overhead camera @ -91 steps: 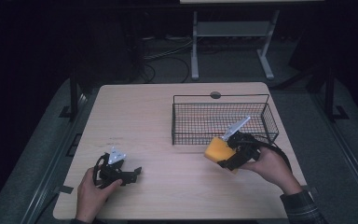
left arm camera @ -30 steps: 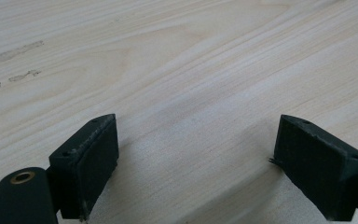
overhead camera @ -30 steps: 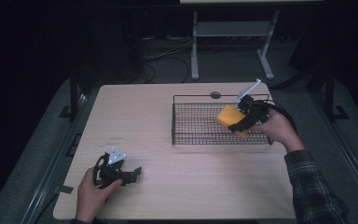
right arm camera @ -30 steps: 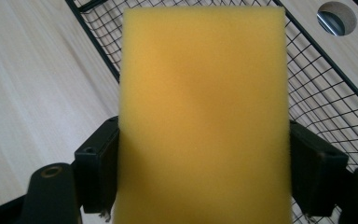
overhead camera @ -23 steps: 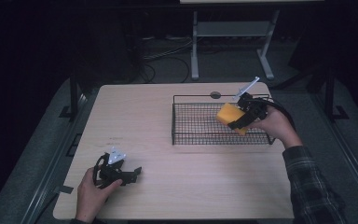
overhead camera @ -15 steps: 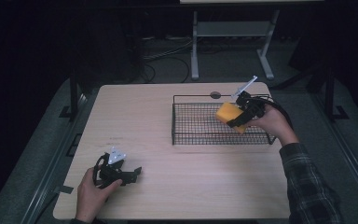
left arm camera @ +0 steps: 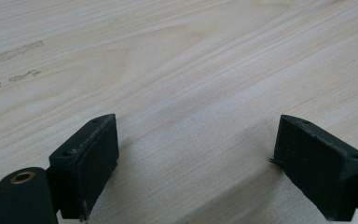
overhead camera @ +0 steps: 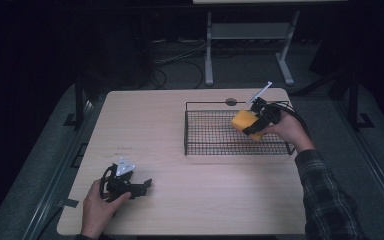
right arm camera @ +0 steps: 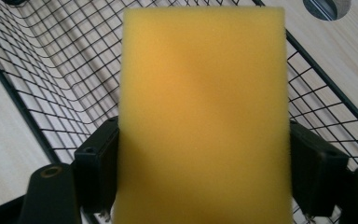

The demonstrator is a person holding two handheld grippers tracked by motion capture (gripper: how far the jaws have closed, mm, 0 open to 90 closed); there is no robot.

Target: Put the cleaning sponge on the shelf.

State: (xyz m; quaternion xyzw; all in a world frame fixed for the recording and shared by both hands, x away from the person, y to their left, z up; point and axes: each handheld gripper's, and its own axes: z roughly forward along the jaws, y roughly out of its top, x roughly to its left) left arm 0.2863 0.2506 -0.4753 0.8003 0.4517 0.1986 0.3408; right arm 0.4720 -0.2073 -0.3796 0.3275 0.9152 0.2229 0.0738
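Right tool [overhead camera: 252,127] w/ sponge [overhead camera: 243,121], wood table [overhead camera: 150,130]

We count one yellow sponge [overhead camera: 245,123], one black wire basket [overhead camera: 215,145], one wooden table [overhead camera: 180,200] and two grippers, left gripper [overhead camera: 142,186] and right gripper [overhead camera: 254,127].

my right gripper [overhead camera: 254,126] hangs over the wire basket [overhead camera: 200,145], its black walls ringing bare mesh below the sponge [overhead camera: 245,122] i grip. wide bare table [overhead camera: 150,130] lies between basket and my left gripper [overhead camera: 142,186], jaws apart on bare wood.
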